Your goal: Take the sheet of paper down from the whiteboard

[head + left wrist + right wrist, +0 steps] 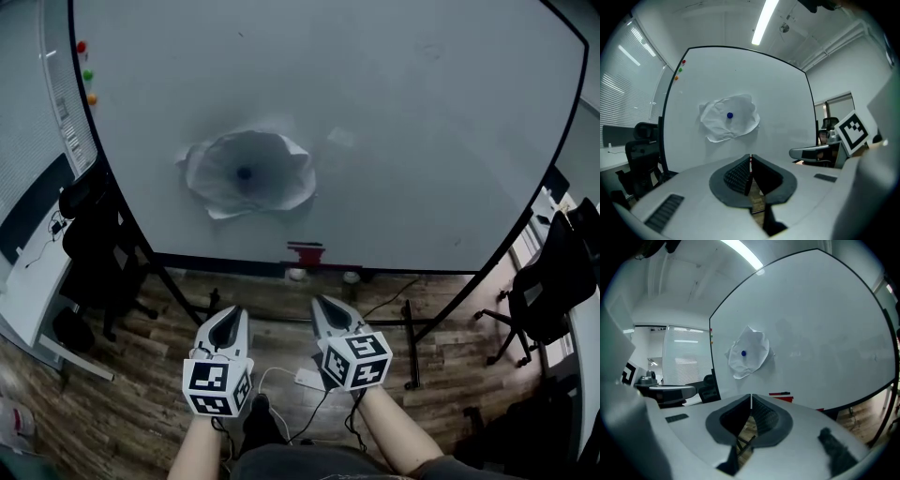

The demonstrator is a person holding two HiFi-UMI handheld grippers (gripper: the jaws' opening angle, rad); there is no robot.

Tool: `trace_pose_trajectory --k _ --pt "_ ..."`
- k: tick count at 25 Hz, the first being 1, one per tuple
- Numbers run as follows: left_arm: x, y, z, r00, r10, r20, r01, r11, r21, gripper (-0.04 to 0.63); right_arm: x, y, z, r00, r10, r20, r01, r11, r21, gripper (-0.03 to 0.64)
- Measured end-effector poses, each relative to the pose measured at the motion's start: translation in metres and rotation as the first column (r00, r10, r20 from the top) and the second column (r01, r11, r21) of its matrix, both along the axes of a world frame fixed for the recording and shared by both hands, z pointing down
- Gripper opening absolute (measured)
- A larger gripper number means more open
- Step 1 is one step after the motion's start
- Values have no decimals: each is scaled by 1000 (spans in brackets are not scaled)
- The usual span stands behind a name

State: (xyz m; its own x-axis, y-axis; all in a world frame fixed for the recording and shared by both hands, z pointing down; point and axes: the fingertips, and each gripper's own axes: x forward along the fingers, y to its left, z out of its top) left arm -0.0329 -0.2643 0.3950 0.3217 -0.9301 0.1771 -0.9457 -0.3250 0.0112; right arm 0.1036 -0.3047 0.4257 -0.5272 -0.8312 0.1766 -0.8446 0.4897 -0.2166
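A crumpled white sheet of paper point(247, 173) hangs on the whiteboard point(422, 141), pinned at its middle by a blue magnet point(245, 173). Both gripper views show the paper point(729, 118) point(749, 352) ahead, well clear of the jaws. My left gripper point(232, 312) and right gripper point(322, 304) are side by side low in the head view, below the board's bottom edge, some way short of the paper. Each has its jaws pressed together with nothing between them point(750, 158) point(751, 397).
A red eraser point(306, 254) sits on the board's tray. Red, green and orange magnets point(86, 73) cling to the board's upper left corner. Black office chairs stand at the left point(94, 244) and right point(553, 281). The board's stand legs point(412, 337) and a cable lie on the wood floor.
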Motion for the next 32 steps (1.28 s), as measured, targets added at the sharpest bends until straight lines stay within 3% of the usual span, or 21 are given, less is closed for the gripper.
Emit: trace_pose_trajectory --k 17,22,32 --pt "-34 -138 -43 991 130 -19 -127 986 108 25 -20 -118 -41 983 182 33 -184 981 64 25" --pt "-30 -162 -49 985 171 15 -172 977 124 25 -19 -142 -49 970 240 46 -243 968 66 26" --pt "-30 -192 -65 974 228 -15 -223 962 159 26 -16 -173 -72 945 312 95 -320 943 88 91"
